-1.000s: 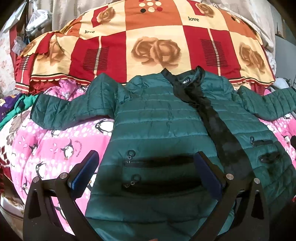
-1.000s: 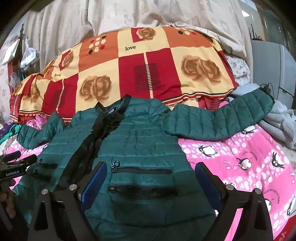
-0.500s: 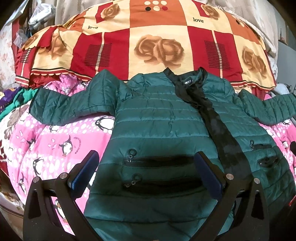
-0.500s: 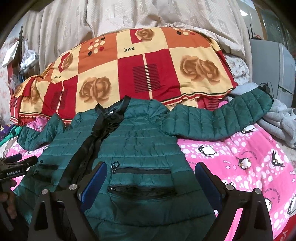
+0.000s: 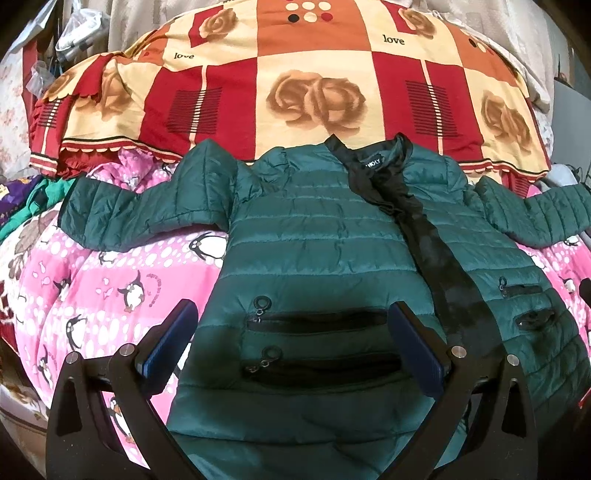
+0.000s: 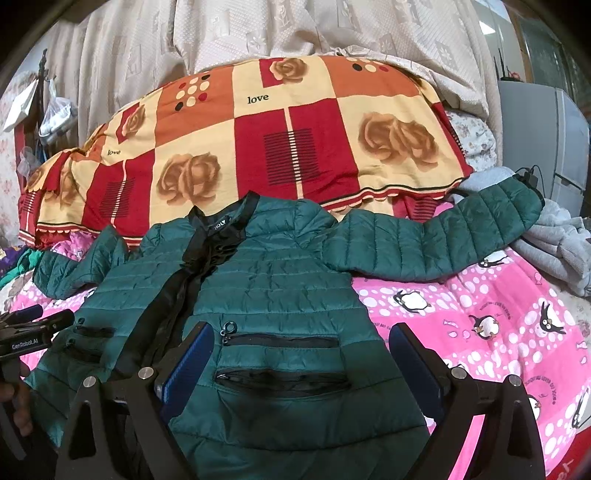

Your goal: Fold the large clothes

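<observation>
A bed covered by a pink penguin blanket [image 5: 110,280] fills both views, with a red, orange and cream rose quilt [image 5: 295,92] heaped at its far side and a pale curtain [image 6: 295,33] behind.

The left gripper [image 5: 291,339] hangs with its blue-padded fingers [image 5: 170,339] spread wide, holding nothing, above the lower left front of the jacket [image 5: 314,251]. The right gripper [image 6: 301,358] is likewise spread and empty, over the lower right front, framing two zipped pockets [image 6: 280,341].

The green quilted jacket lies front up on the blanket, open down the middle so the black lining [image 5: 436,258] shows as a dark strip. Both sleeves stretch out sideways; the right sleeve [image 6: 436,240] reaches a grey garment [image 6: 554,243] at the bed's edge. The collar touches the quilt's hem.
</observation>
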